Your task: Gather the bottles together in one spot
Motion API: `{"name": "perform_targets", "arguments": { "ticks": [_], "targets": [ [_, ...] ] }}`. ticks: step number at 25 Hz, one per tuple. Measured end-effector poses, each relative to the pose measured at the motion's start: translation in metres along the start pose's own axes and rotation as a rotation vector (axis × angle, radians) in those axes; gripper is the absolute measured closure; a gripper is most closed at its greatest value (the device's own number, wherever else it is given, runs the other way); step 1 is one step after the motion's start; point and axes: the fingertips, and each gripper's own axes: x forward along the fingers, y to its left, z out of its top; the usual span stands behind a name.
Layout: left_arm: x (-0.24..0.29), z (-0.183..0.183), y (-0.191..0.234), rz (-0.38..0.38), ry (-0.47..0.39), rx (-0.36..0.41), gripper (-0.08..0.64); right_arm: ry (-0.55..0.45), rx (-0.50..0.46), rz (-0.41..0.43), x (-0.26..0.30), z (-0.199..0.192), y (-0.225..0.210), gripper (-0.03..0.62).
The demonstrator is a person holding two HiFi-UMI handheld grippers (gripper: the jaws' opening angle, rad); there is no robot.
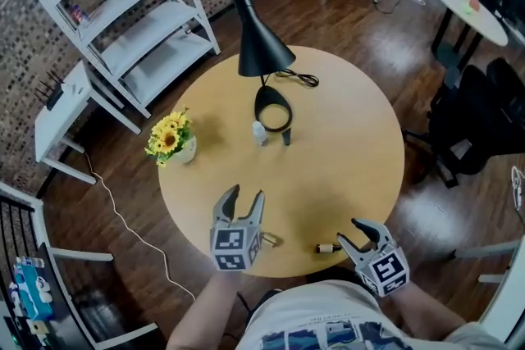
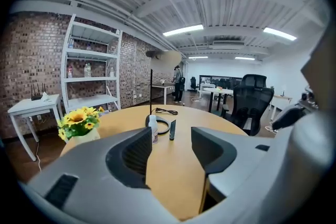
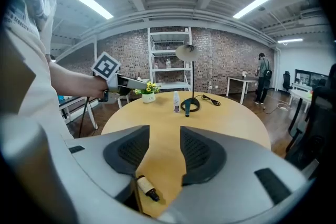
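On the round wooden table [image 1: 353,135] a white bottle [image 1: 259,132] and a dark slim bottle [image 1: 286,137] stand upright side by side near the lamp's ring base [image 1: 273,109]. A small brown bottle [image 1: 328,247] lies on its side at the near edge, just left of my right gripper [image 1: 354,232]. In the right gripper view that bottle [image 3: 144,187] lies below the open, empty jaws of the right gripper [image 3: 165,152]. My left gripper [image 1: 244,197] hovers open over the near table. In its own view the left gripper [image 2: 170,147] points toward the white bottle [image 2: 153,128] and the dark one [image 2: 171,129].
A pot of yellow flowers [image 1: 171,137] stands at the table's left. A black lamp [image 1: 258,37] rises at the back. A small pale item [image 1: 269,240] lies beside the left gripper. A white shelf [image 1: 123,12] and a dark chair [image 1: 476,119] flank the table.
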Motion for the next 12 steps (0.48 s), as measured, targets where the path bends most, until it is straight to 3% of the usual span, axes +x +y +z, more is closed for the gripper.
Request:
{"name": "perform_targets", "arguments": {
  "ticks": [4,7,12],
  "targets": [
    [-0.096,-0.014,0.015,-0.023,-0.004,-0.088,0.322,-0.021,0.021,0.005,-0.009,0.003,0.044,0.377],
    [-0.164,-0.032,0.021,-0.042,-0.016,-0.103,0.322,-0.033,0.043,-0.003,-0.018,0.003,0.08,0.375],
    [-0.246,-0.075,0.018,-0.124,-0.025,-0.173,0.322,-0.062,0.061,-0.012,-0.034,0.01,0.14,0.36]
  ]
}}
